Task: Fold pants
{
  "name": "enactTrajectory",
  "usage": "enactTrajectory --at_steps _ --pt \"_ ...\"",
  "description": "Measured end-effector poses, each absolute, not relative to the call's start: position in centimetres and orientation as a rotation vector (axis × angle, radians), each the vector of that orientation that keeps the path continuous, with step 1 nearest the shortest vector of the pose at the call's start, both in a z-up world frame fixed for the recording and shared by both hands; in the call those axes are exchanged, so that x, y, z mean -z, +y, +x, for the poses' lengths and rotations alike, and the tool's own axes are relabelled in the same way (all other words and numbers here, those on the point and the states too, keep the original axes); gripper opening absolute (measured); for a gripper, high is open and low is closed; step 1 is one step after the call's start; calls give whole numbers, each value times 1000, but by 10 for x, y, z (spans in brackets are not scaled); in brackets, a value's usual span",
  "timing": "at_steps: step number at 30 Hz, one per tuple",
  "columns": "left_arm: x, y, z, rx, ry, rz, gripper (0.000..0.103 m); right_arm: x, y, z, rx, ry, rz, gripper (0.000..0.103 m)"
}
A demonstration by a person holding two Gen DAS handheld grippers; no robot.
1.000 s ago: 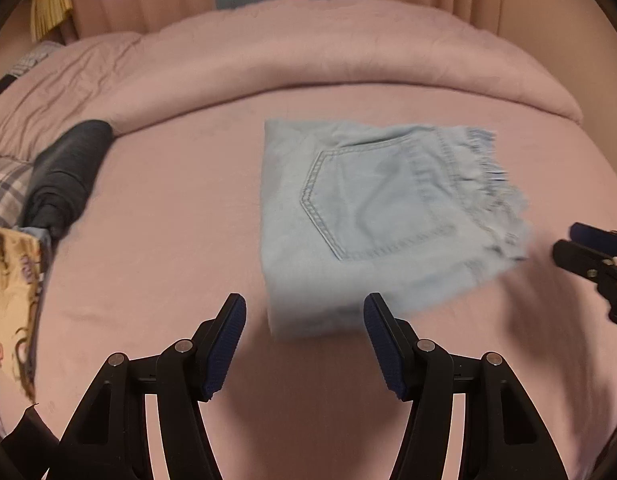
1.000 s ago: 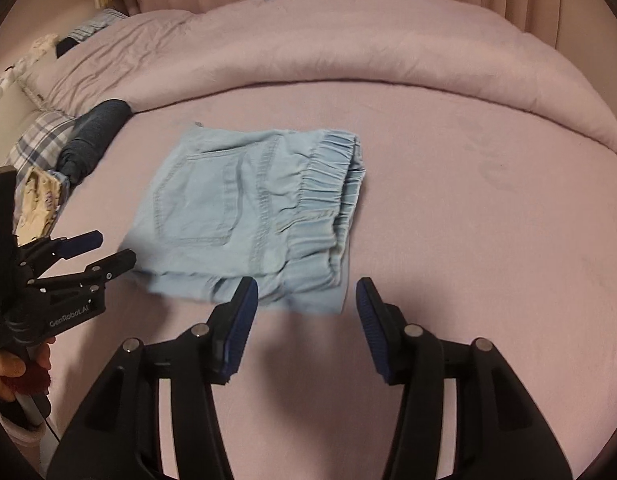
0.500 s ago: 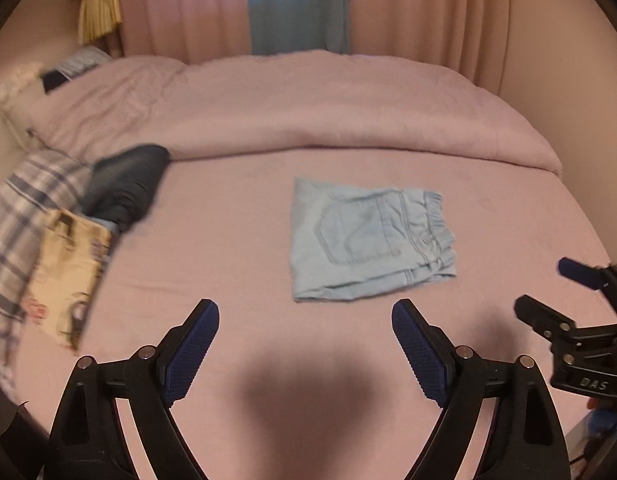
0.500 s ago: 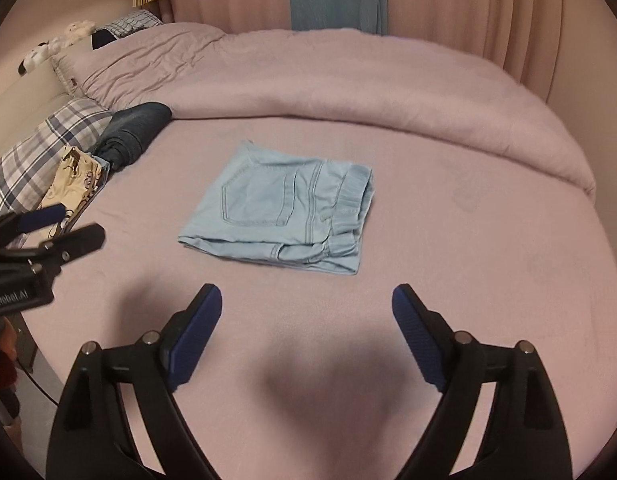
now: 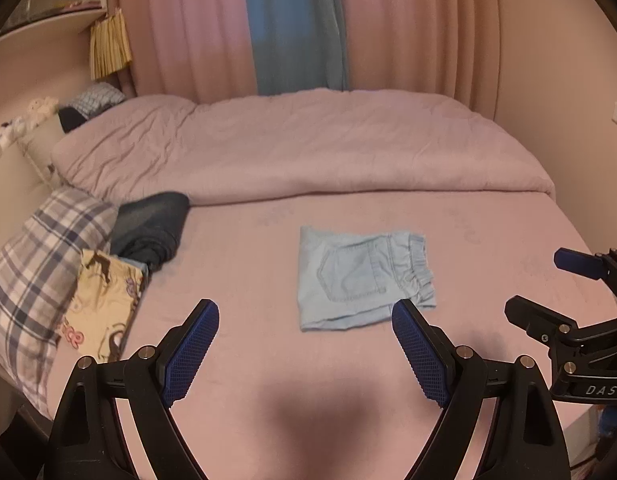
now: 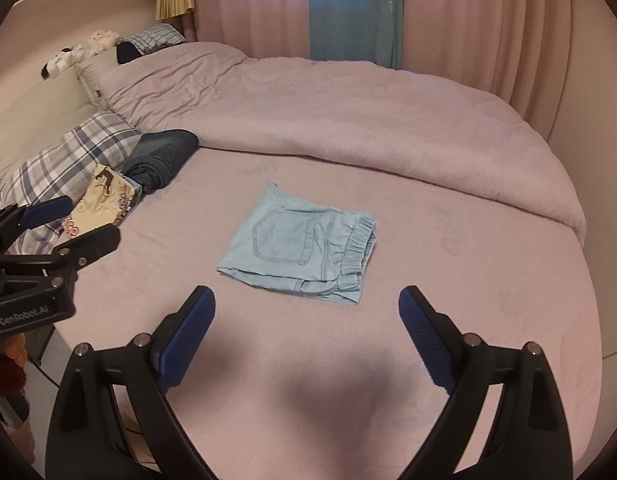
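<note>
Pale blue denim pants (image 5: pixel 362 276), folded into a compact square, lie flat on the pink sheet (image 5: pixel 244 264) mid-bed, back pocket up, elastic waistband bunched at the 3 o'clock edge. Nothing touches them.

Left gripper (image 5: pixel 304 320) hangs above the near sheet, blue pads spread wide, nothing between them; jaws have just been opening. Pants sit at about 12 o'clock beyond its tips, its right finger overlapping the pants' near corner in the left wrist view only. Right gripper (image 6: pixel 306 308) is released too, pads wide apart, empty, jaws just been opening, pants at 12 o'clock ahead of it, clear of both fingers.

Each gripper shows in the other's view: right one at 3 o'clock, left one at 9 o'clock.

Rolled dark garment (image 6: pixel 162 158) at 10 o'clock from the pants, well apart. Beside it a cream patterned cloth (image 5: pixel 102 304) and a plaid pillow (image 5: pixel 40 276). Pink duvet (image 6: pixel 328 116) bunched across the far side. Pink curtains (image 5: pixel 420 24) behind, blue strip in the middle.
</note>
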State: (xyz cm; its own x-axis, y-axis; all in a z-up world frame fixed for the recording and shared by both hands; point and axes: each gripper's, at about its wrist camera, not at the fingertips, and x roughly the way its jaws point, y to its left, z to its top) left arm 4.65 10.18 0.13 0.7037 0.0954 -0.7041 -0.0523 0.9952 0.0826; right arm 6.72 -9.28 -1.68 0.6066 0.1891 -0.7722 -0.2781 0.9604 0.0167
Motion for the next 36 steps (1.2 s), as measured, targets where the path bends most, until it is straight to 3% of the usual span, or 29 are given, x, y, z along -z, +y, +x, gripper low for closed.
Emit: enactTrajectory --at_steps 13,36 --pt "-15 95 42 -77 759 69 88 -16 -91 56 -276 816 -129 94" --pt "-14 85 46 -69 776 73 88 -17 -93 59 -274 816 -111 94"
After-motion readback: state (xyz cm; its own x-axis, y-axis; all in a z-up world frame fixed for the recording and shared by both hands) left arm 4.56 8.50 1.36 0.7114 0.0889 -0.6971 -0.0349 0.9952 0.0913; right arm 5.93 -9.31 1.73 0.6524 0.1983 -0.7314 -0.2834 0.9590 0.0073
